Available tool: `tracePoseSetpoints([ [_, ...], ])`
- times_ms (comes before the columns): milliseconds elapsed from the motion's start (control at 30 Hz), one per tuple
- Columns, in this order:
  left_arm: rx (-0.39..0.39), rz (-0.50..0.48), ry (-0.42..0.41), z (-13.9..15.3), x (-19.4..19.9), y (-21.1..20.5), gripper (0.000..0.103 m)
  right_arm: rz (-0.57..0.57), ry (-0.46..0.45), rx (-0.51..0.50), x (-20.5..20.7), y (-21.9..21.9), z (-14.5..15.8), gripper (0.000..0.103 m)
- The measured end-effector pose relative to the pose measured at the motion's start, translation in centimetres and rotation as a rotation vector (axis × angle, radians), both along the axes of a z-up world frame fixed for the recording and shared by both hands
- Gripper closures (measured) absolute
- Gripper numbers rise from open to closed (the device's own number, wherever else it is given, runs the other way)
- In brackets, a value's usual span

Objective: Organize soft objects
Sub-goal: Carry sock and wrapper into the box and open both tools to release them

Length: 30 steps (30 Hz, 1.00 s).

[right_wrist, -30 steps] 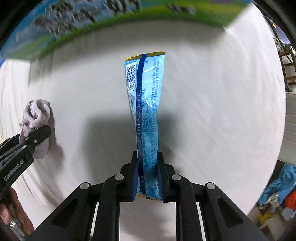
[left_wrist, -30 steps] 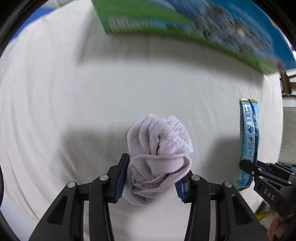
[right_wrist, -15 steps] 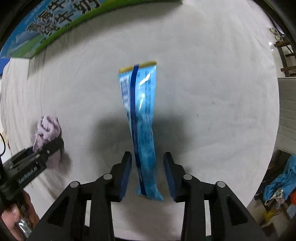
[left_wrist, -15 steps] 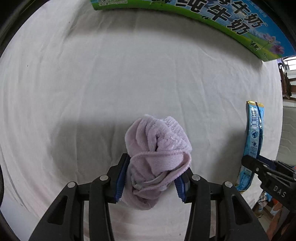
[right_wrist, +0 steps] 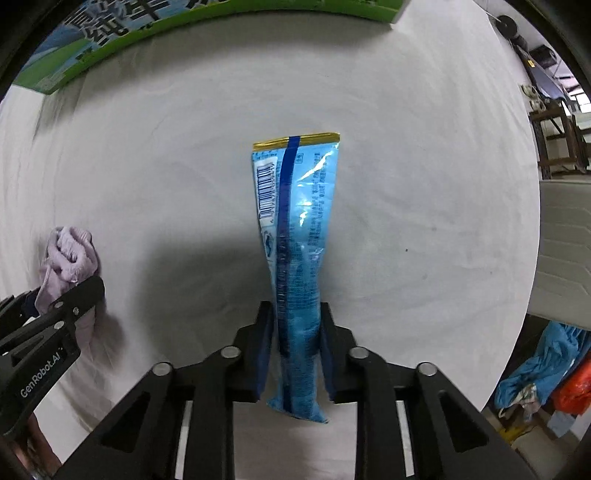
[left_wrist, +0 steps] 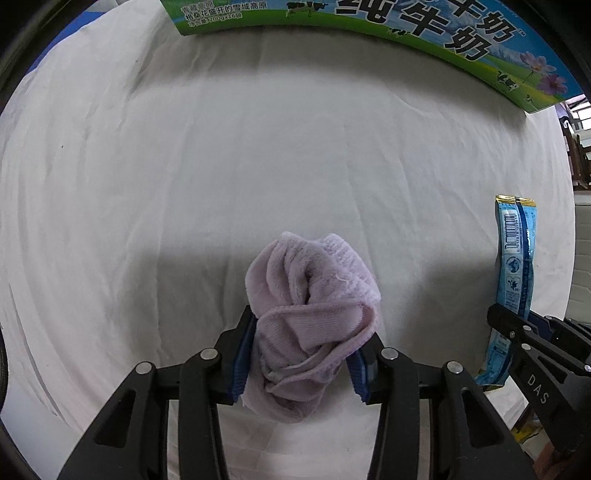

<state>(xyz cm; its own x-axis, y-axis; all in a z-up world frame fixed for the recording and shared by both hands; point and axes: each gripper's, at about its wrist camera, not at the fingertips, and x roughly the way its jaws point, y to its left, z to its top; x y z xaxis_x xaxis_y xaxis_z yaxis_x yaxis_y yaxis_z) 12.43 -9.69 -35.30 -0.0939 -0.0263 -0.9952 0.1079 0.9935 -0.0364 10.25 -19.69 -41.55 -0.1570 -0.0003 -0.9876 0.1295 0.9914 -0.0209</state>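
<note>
Lilac towel (left_wrist: 314, 317) pinched, blue sachet (right_wrist: 295, 266) clamped, white sheet (left_wrist: 184, 184)

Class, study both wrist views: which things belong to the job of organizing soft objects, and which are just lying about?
Belonging to the job:
- lilac cloth, with the left gripper closing on it
- blue packet, clamped in the right gripper

Just lying about:
- milk carton box
- white sheet
- blue and orange clutter off the edge
</note>
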Motion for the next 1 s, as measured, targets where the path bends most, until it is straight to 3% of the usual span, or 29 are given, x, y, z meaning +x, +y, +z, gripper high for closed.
tracePoseSetpoints([
  [267, -0.048, 0.014, -0.018, 2.3, -0.1, -0.2, 0.066, 0.002, -0.009, 0.057, 0.4, -1.0, 2.0, 0.088],
  [533, -0.159, 0.01, -0.118, 10.2, 0.7, -1.6, 0.066, 0.003, -0.137, 0.171, 1.4, -2.0, 10.4, 0.088],
  [800, -0.254, 0.013, -0.283, 19.8, 7.0, -1.1, 0.066, -0.034, -0.332, 0.283, 5.6, -3.6, 20.6, 0.088],
  [1000, -0.224, 0.02, -0.351, 21.8, 13.7, 0.3, 0.066, -0.126, -0.444, 0.33, 10.7, -3.1, 25.6, 0.088],
])
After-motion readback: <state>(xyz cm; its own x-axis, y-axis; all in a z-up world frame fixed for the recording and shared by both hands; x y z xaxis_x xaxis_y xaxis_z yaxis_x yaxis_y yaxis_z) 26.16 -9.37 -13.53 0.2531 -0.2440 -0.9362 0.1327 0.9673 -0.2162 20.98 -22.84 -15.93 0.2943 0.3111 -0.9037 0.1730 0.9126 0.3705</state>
